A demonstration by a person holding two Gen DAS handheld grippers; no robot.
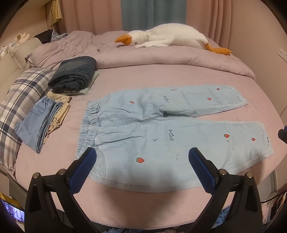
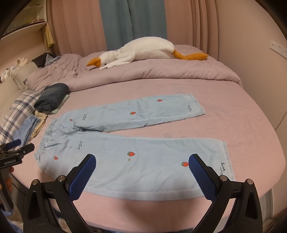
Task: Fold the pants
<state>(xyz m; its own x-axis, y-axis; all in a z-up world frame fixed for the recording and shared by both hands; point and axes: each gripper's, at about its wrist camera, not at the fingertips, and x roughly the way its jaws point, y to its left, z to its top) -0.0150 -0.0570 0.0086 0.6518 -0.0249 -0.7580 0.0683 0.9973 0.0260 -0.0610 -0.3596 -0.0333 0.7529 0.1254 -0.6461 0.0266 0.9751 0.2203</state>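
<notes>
A: Where do the pants (image 1: 161,136) lie?

B: Flat on the pink bed (image 1: 125,77), unfolded, close to its near edge. Light blue, strawberry print. Elastic waistband toward the left side of the bed, both legs running to the right and spread apart in a narrow V. The near leg runs along the near edge; the far leg angles toward the middle.

A: Left hand-held gripper (image 1: 141,161)?

B: Fingers spread wide, nothing between them. It hangs over the near edge, above the hip and upper near leg. Whether a fingertip touches the cloth, I cannot tell.

A: Right hand-held gripper (image 2: 142,167)?

B: Also spread wide and empty, over the lower half of the near leg, its right finger near the hem.

A: What else is on the bed?

B: A stack of folded clothes (image 1: 43,121) just left of the waistband, against a plaid pillow (image 1: 19,100) at the left edge. Behind it, a dark folded garment (image 1: 73,74) on a pale one. Along the far edge, a bunched mauve duvet (image 1: 161,57) with a white plush goose (image 1: 168,36) on top. Curtains (image 1: 140,14) beyond the bed.
</notes>
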